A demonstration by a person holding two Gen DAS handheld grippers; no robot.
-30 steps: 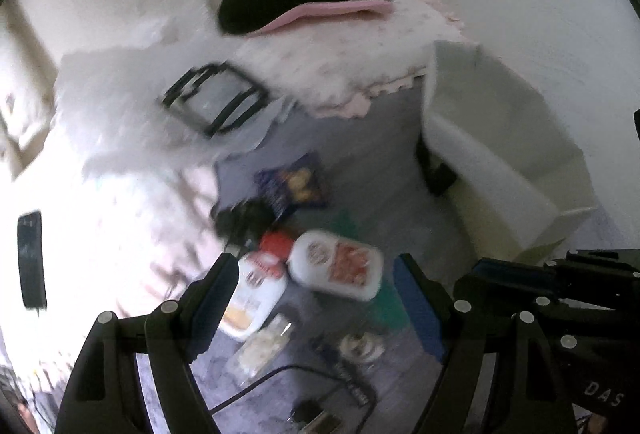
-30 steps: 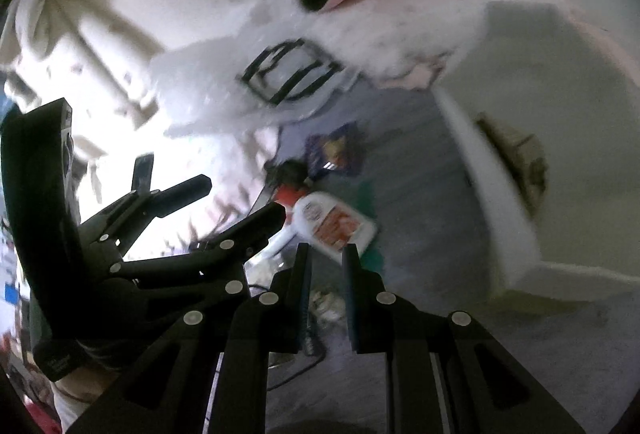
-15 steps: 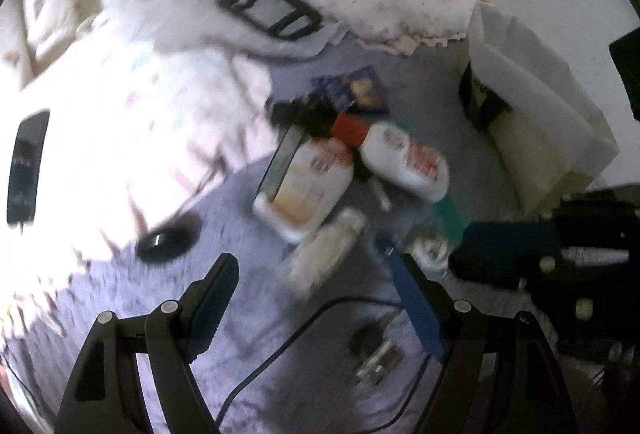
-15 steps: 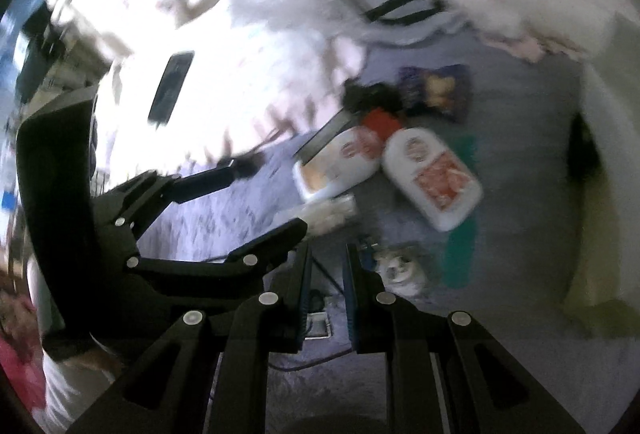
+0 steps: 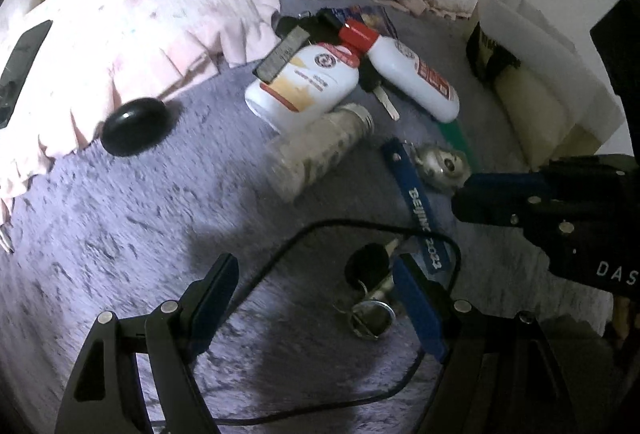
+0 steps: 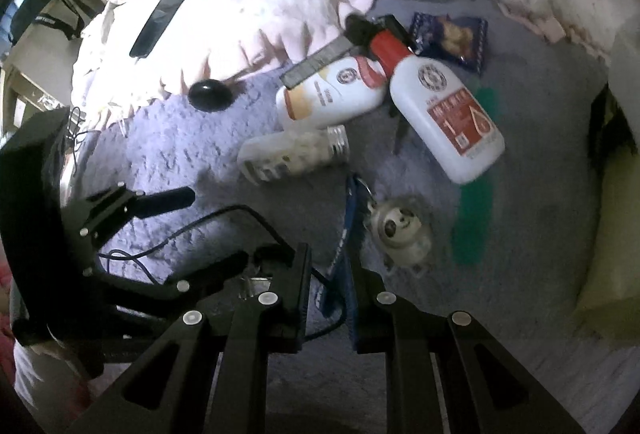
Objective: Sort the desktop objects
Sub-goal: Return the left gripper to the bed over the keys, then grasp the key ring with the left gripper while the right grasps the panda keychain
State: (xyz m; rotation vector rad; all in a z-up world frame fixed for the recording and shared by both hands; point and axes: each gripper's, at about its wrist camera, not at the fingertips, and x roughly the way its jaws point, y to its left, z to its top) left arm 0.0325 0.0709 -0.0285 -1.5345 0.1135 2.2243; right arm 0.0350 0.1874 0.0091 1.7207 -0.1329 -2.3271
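Objects lie on a purple fuzzy blanket: two white bottles, one red-capped, a clear jar, a blue lanyard with a silver charm, a black cable, keys, a black oval object. My left gripper is open and empty above the cable. My right gripper is nearly closed and empty over the lanyard; bottles and jar lie beyond it.
A white open box stands at the right. Pink frilled bedding with a phone lies at the left. A snack packet, a green strip and a black comb lie near the bottles.
Both grippers have come down and tilted toward the blanket; the objects now look larger and nearer. The right gripper has moved over the lanyard. Both stay empty.
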